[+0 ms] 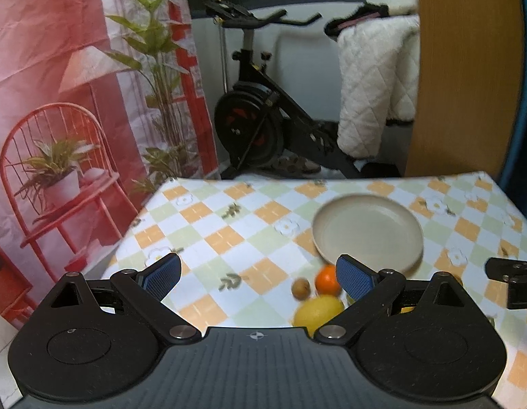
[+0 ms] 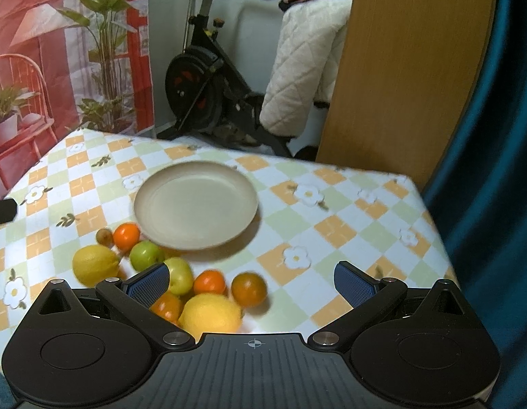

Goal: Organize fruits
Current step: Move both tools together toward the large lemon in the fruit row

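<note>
Beige plate (image 2: 195,204) sits on the checked tablecloth (image 2: 331,228), nothing in it. All fruit lies on the cloth, in a loose cluster just off the plate's near-left rim.

Right wrist view, cluster contents:
- small brown fruit (image 2: 104,236) and orange (image 2: 126,236) side by side, nearest the plate rim
- lemon (image 2: 94,264) to the left
- green apple (image 2: 146,255) touching or just under the plate edge; cannot tell which
- second, paler green apple (image 2: 180,274)
- orange (image 2: 209,282), darker orange (image 2: 249,289), large lemon (image 2: 210,317) and another orange fruit (image 2: 166,306), bunched nearest the camera

Left wrist view shows only part of the cluster; image slightly blurred.

Right gripper (image 2: 251,281): jaws wide apart, holding nothing, poised above the table near the closest fruits; its left pad overlaps the pale apple in view, contact cannot be told.

Left gripper (image 1: 258,274): jaws wide apart, empty, above the cloth left of the cluster, pointed toward the plate.

Background: exercise bike (image 2: 202,78), white quilted blanket (image 2: 304,68), wooden panel (image 2: 399,68)
</note>
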